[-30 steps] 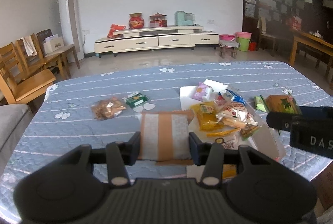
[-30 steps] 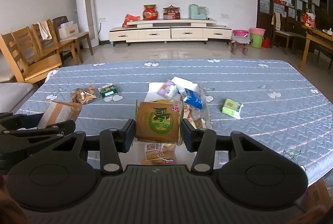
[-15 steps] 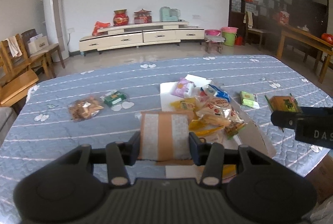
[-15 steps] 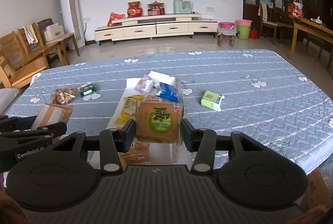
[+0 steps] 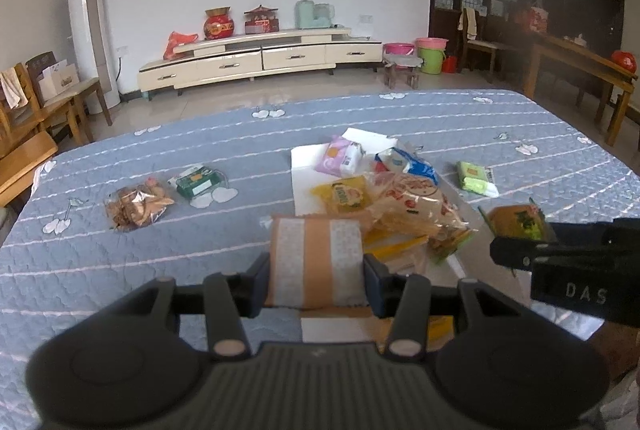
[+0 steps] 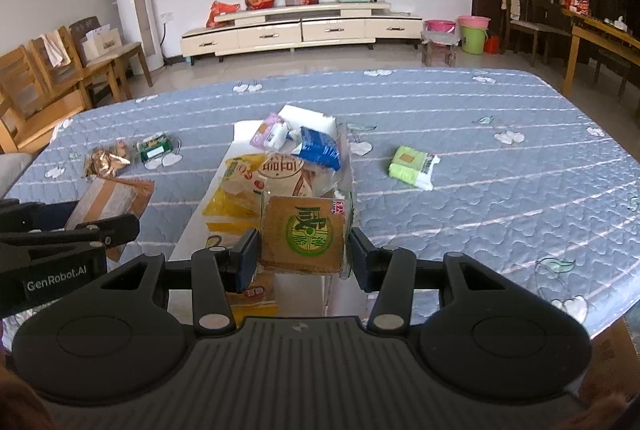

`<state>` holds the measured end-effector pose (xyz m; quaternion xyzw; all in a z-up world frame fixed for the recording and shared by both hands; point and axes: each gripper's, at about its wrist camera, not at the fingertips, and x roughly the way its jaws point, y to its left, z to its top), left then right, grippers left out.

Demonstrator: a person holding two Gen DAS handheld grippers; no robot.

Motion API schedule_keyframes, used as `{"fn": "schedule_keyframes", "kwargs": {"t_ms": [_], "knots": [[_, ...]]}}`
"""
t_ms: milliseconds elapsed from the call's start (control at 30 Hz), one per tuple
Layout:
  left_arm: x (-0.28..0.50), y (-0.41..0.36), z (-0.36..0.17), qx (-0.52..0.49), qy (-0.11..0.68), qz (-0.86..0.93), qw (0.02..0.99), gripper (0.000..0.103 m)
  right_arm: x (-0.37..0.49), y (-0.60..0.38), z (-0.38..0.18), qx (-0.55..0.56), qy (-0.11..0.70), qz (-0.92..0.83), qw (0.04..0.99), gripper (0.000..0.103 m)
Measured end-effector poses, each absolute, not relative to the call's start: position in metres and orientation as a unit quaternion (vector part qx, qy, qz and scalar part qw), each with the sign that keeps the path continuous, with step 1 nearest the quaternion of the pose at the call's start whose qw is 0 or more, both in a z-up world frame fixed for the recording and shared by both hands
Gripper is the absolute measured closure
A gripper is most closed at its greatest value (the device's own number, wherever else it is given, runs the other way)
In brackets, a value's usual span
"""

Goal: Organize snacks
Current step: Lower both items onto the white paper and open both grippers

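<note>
My left gripper (image 5: 316,278) is shut on a tan and white snack packet (image 5: 316,260), held just left of the heap. My right gripper (image 6: 304,256) is shut on a brown packet with a green round emblem (image 6: 304,232), held over the near end of the white tray (image 6: 240,130). The tray carries a heap of snacks: a yellow bag (image 6: 232,198), a blue pack (image 6: 318,146) and a pink pack (image 6: 266,130). In the left wrist view the right gripper (image 5: 516,254) shows at the right edge with its brown packet (image 5: 516,222).
Loose on the blue quilted table (image 6: 480,150) lie a light green pack (image 6: 412,164) to the right, and a clear bag of brown snacks (image 5: 136,204) and a dark green pack (image 5: 198,182) to the left. Wooden chairs (image 6: 48,70) stand beyond the table's left side.
Both grippers have sunk and moved in toward the tray with their packets still held. The snack heap now sits closer under the right gripper.
</note>
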<state>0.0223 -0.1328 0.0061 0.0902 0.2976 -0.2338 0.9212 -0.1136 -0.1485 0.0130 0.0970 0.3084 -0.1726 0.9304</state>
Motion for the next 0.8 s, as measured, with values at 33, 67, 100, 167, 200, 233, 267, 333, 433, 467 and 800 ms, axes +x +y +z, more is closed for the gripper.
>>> {"fn": "schedule_keyframes", "kwargs": {"t_ms": [33,67,100,167,200,233,267,333,433,467,800], "knots": [[0.024,-0.133,0.005,0.09,0.299,-0.233,0.921,0.056,-0.113,-0.15,0.011,0.097,0.311,-0.17,0.93,0.044],[0.026,-0.133,0.004,0.09,0.301,-0.232,0.921,0.056,-0.11,-0.15,0.009,0.096,0.314,-0.168,0.93,0.044],[0.027,-0.134,0.003,0.091,0.302,-0.231,0.92,0.056,-0.106,-0.15,0.006,0.094,0.316,-0.166,0.929,0.042],[0.03,-0.135,0.001,0.092,0.305,-0.231,0.919,0.056,-0.104,-0.152,0.001,0.094,0.319,-0.161,0.929,0.037],[0.031,-0.136,0.001,0.092,0.305,-0.231,0.919,0.056,-0.104,-0.153,0.0,0.094,0.317,-0.163,0.93,0.031],[0.032,-0.137,0.001,0.092,0.306,-0.233,0.919,0.056,-0.104,-0.154,0.0,0.095,0.315,-0.164,0.93,0.028],[0.033,-0.139,0.001,0.092,0.306,-0.235,0.918,0.056,-0.106,-0.156,0.0,0.099,0.311,-0.165,0.931,0.028],[0.035,-0.145,0.0,0.094,0.306,-0.239,0.917,0.056,-0.112,-0.163,0.002,0.107,0.302,-0.171,0.932,0.028],[0.035,-0.155,0.0,0.096,0.305,-0.252,0.913,0.056,-0.121,-0.173,0.007,0.107,0.289,-0.195,0.931,0.028],[0.035,-0.16,0.0,0.098,0.305,-0.258,0.911,0.056,-0.122,-0.176,0.008,0.105,0.286,-0.203,0.931,0.027],[0.025,-0.203,0.002,0.102,0.297,-0.329,0.891,0.046,-0.14,-0.195,0.02,0.101,0.253,-0.251,0.929,0.027]]}}
